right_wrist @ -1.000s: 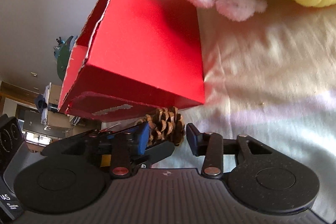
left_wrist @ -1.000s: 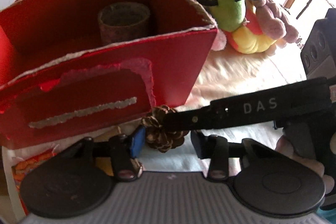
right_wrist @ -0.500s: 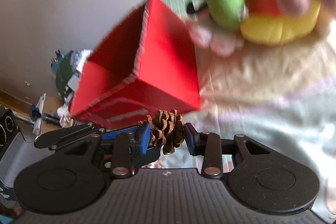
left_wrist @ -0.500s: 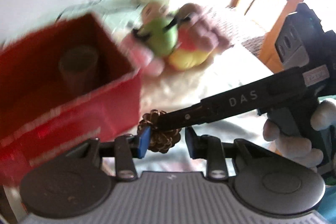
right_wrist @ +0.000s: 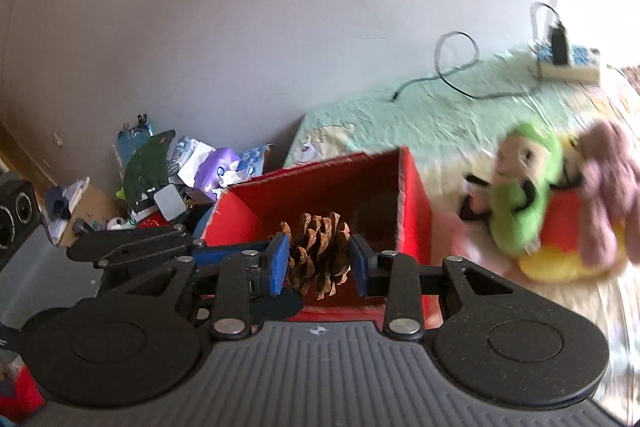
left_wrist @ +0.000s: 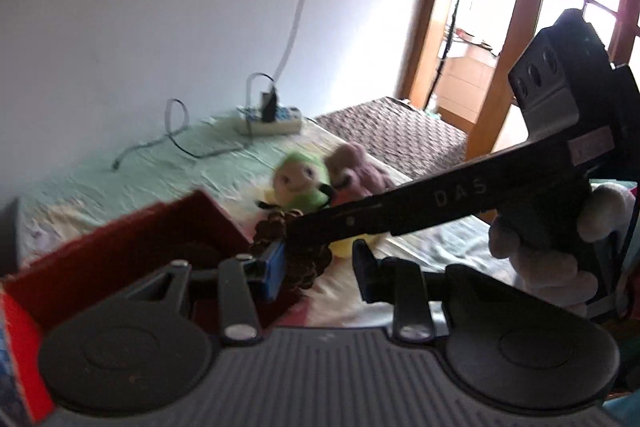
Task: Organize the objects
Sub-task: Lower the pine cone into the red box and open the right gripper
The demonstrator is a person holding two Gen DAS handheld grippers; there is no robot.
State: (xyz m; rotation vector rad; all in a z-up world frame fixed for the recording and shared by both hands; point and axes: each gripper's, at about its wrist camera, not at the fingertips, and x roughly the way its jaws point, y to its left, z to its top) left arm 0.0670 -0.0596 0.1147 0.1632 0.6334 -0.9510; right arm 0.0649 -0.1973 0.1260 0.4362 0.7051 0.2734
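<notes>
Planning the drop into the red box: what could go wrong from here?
The right gripper, its jaws closing, pinches the pine cone only by brittle scale tips; it may slip or crack. The left gripper crowds the same cone, so fingers could clash and knock it outside the red box.

The open top of the red cardboard box [right_wrist: 412,203] lay clear right below my right gripper [right_wrist: 318,261]. My other tongs' black finger [left_wrist: 400,211] crossed in front of my left gripper [left_wrist: 318,263], and the green plush toy [right_wrist: 524,191] crowded the box's right side.
</notes>
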